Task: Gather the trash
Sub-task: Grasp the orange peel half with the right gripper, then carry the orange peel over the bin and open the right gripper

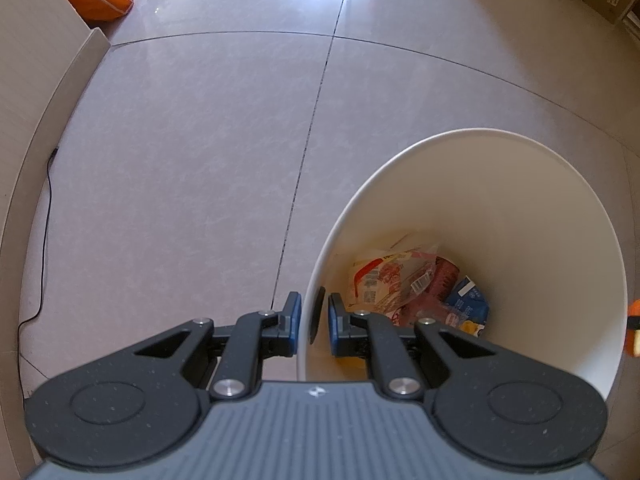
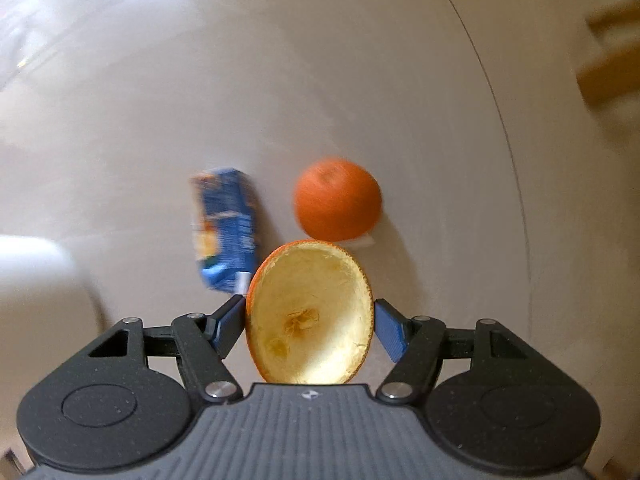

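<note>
1. Left gripper (image 1: 314,320) clamped on bin (image 1: 480,200) rim, lower right; bare floor (image 1: 200,140) upper left.
2. Bin holds wrappers (image 1: 394,280), blue carton (image 1: 468,304).
3. Right gripper (image 2: 310,326) clamped on peel (image 2: 310,316), centre; another carton (image 2: 226,228) and orange (image 2: 338,200) on floor above.

A bin (image 1: 460,184) stands on the floor (image 1: 200,160), wrappers (image 1: 400,284) lying in it. An orange peel half (image 2: 310,316) sits between the right gripper (image 2: 310,322) pads; behind it, a carton (image 2: 226,232) lies left of an orange (image 2: 338,200).
</note>
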A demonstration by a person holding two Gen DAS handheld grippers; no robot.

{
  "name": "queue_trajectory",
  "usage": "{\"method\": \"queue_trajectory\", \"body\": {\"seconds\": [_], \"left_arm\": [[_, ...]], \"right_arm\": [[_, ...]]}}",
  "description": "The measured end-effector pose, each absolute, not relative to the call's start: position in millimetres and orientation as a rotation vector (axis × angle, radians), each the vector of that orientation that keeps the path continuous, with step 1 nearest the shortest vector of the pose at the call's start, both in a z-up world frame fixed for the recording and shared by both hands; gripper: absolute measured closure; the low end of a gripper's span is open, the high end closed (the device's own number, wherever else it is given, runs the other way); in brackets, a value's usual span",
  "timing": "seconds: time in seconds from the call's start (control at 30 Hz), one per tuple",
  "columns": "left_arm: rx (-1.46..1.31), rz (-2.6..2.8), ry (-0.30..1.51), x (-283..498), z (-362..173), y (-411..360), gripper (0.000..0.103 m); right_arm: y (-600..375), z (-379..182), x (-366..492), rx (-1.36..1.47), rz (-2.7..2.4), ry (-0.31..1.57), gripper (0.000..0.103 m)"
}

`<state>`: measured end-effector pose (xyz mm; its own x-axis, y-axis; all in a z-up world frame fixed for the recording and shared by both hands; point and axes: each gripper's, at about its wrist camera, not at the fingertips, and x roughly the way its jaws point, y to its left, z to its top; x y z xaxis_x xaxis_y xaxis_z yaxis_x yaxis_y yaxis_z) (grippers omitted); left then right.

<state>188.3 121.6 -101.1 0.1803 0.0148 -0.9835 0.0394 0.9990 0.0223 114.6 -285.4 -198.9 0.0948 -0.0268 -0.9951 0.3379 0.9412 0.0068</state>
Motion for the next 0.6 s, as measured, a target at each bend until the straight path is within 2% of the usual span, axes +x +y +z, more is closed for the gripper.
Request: {"method": "queue_trajectory", "body": {"seconds": [0.3, 0.6], "left_arm": [[0.047, -0.010, 1.389, 188, -101, 121, 0.092], [0.055, -0.014, 1.385, 189, -99, 120, 0.092]], "right_arm": [[-203, -57, 128, 0.079, 0.034, 1.312, 0.030], [-97, -12, 126, -0.061, 0.315, 1.276, 0.029]]}}
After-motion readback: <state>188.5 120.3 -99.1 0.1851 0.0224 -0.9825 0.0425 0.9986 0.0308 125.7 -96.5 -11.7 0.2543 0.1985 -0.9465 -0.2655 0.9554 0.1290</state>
